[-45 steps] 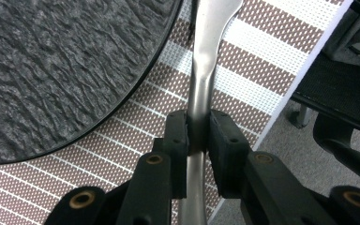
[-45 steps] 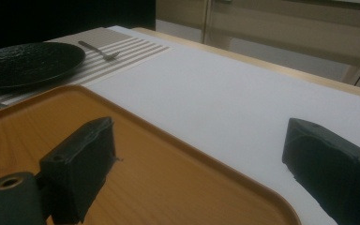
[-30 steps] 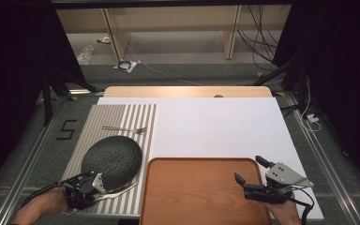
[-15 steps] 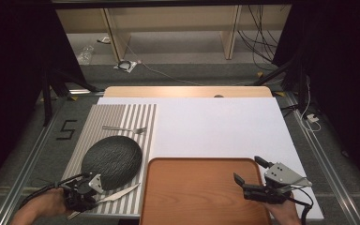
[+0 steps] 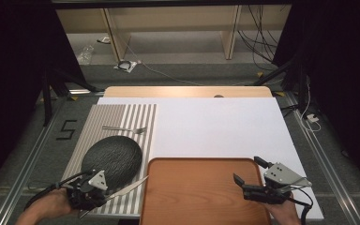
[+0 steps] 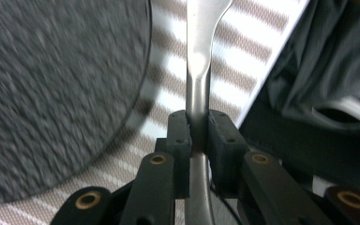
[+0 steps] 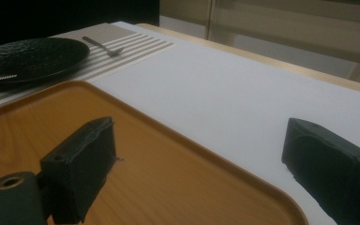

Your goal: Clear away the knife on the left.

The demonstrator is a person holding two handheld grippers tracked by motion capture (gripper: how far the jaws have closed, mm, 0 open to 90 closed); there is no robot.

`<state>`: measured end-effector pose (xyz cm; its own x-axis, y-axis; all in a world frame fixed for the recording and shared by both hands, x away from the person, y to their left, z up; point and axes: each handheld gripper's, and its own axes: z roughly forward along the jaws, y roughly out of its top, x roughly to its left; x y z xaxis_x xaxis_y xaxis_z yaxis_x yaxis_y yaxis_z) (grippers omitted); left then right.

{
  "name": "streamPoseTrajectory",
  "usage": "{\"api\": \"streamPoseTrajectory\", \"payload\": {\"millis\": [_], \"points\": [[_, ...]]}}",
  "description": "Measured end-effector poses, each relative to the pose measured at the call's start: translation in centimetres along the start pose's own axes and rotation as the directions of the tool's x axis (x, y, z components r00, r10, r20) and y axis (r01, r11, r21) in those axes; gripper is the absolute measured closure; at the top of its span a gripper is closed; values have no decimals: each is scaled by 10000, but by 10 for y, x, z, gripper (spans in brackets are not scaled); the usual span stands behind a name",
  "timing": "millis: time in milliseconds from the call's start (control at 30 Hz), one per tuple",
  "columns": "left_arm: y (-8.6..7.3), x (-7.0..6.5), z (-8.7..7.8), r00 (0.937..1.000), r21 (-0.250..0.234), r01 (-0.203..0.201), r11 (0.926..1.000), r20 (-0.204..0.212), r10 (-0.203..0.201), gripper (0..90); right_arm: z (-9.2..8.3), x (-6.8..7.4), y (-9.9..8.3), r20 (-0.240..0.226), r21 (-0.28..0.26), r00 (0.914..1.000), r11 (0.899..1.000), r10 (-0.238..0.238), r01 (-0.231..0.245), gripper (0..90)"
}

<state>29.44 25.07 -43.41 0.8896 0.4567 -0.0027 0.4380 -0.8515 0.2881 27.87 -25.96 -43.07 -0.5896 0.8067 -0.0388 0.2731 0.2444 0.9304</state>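
Note:
My left gripper (image 5: 104,193) is at the near left corner of the striped placemat (image 5: 122,117), shut on the handle of a silver knife (image 5: 127,187). The left gripper view shows both pads pressed on the knife (image 6: 200,61), whose blade runs forward over the placemat (image 6: 248,56) beside the black plate (image 6: 51,93). In the high view the blade points right, toward the wooden tray (image 5: 201,197). My right gripper (image 5: 247,169) hovers open over the tray's right end, with nothing between its jaws (image 7: 206,159).
The round black plate (image 5: 112,159) sits on the placemat. A fork (image 5: 124,129) lies beyond it. A white sheet (image 5: 215,126) covers the table behind the tray. Past the far edge are the floor, cables and shelf legs.
My left gripper has risen a little with the knife, whose tip now points nearer the tray's left edge. The right gripper has stayed in place.

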Motion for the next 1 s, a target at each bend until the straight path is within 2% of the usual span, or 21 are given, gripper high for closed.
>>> {"api": "streamPoseTrajectory", "payload": {"millis": [67,200,300,367,433,533,600,700,1000], "points": [[7,-2,0,9999,-241,33,9997,158,-29,797,-1,0,0,22,53,10000,10000,-26,26,110],[22,-4,3,9996,-553,257,9981,86,-252,797,-1,-1,0,9,-37,10000,10000,-8,8,111],[33,-6,6,9991,-783,353,9963,256,-334,797,-2,0,1,32,81,10000,10000,-44,44,112],[42,-9,8,9994,-961,300,9949,188,-284,797,-2,0,1,31,79,10000,10000,-55,55,112],[47,-11,9,9993,-1031,312,9942,225,-290,797,-2,-1,0,53,81,10000,9999,-59,59,112],[63,-17,11,9991,-1372,201,9903,400,-147,797,-1,-1,0,34,-70,10000,10000,3,-3,112],[67,-18,12,9992,-1450,131,9893,393,-74,797,-2,-1,0,35,-76,10000,10000,16,-16,112],[80,-21,14,9989,-1776,134,9840,466,-52,797,-3,-1,1,42,-35,10000,10000,-21,22,112],[101,-29,17,9981,-1838,437,9820,498,-351,797,-2,-1,1,38,-132,10000,9999,-5,5,112]]}}
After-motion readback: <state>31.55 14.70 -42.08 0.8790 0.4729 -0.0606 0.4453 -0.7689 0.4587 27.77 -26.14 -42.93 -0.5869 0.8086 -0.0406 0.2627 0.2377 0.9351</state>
